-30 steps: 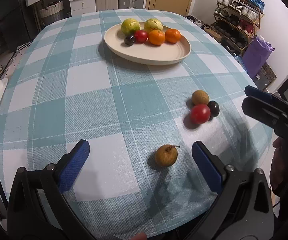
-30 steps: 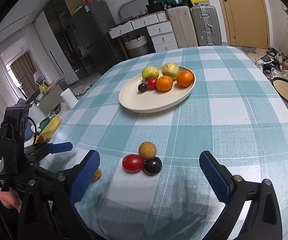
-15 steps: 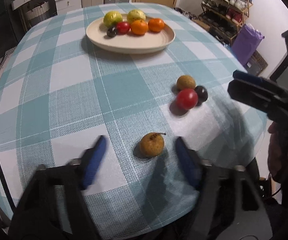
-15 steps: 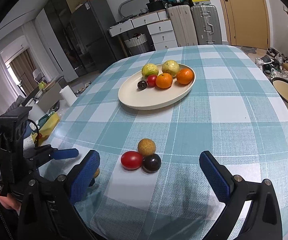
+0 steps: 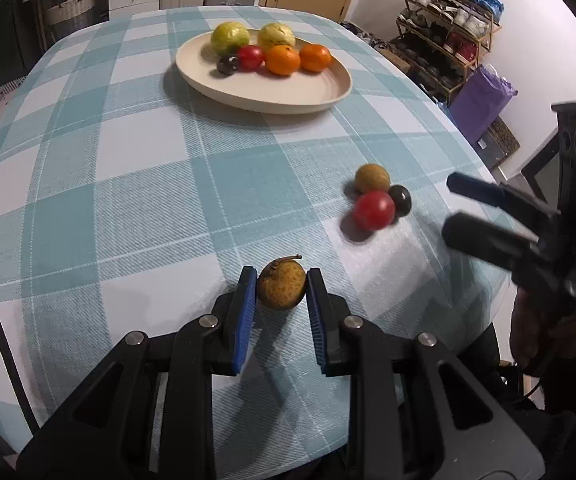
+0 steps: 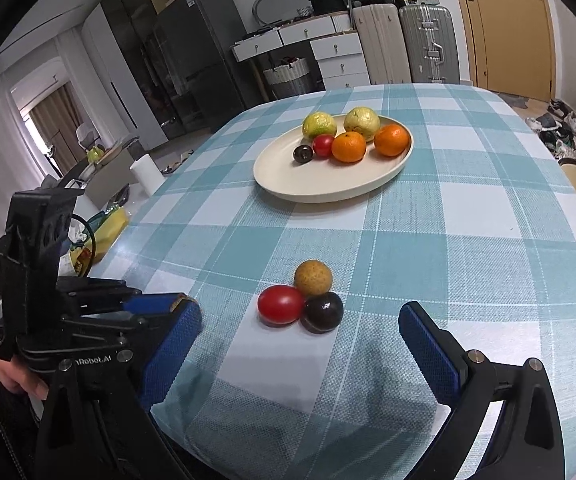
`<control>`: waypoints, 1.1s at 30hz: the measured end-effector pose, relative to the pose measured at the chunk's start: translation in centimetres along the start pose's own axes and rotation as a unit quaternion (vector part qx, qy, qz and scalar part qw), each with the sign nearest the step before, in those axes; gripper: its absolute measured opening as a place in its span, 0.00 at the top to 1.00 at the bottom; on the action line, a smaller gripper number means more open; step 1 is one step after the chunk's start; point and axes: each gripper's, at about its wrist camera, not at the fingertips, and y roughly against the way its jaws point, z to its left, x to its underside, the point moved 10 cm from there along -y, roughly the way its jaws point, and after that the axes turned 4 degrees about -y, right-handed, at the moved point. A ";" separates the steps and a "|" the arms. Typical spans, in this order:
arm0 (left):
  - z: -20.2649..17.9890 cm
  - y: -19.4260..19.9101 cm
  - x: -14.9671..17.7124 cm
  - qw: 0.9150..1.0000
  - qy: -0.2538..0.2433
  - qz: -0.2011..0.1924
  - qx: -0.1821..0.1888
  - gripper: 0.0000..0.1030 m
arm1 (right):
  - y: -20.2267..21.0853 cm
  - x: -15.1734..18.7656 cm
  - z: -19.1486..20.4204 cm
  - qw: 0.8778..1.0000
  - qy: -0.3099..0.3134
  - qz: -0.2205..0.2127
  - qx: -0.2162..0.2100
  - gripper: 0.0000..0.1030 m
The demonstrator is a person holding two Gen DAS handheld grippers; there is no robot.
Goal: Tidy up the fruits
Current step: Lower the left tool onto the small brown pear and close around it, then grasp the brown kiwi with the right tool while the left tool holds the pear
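A small brown fruit with a stem (image 5: 281, 285) lies on the checked tablecloth near the front edge. My left gripper (image 5: 281, 280) is closing on it, and both blue pads press its sides. A brown round fruit (image 6: 313, 277), a red tomato (image 6: 280, 305) and a dark plum (image 6: 323, 312) sit together just ahead of my right gripper (image 6: 299, 312), whose fingers stand wide apart with nothing between them. The cream plate (image 6: 328, 196) farther back holds two green fruits, two oranges, a tomato and a plum. In the right wrist view the left gripper (image 6: 155, 304) shows at the lower left.
The table's rounded edge runs close on the near and right sides. A shoe rack (image 5: 448, 12) and a purple bag (image 5: 480, 100) stand on the floor to the right. A white paper roll (image 6: 145, 172) and clutter sit beyond the left edge.
The left jaws went from wide open to closed around the brown stemmed fruit, and the gripper came in over it. The right gripper stayed about where it was.
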 end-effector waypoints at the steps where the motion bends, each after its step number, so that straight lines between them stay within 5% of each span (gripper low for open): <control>1: 0.2 0.1 -0.1 1.000 0.003 -0.001 0.001 0.79 | -0.1 0.1 0.2 1.000 0.000 0.001 -0.006 0.02; 17: 2.3 -0.6 -0.9 0.999 0.028 0.002 0.016 0.78 | -2.9 -1.4 -1.4 0.999 -0.043 0.016 -0.008 0.21; 30: 1.9 -1.5 -2.7 0.999 0.028 0.007 0.029 0.78 | -5.6 -1.5 -1.2 0.998 -0.040 0.050 -0.017 0.72; 33: 1.9 -1.7 -3.3 0.999 0.030 0.006 0.031 0.78 | -5.7 -1.6 -1.5 0.996 -0.057 0.053 -0.031 0.73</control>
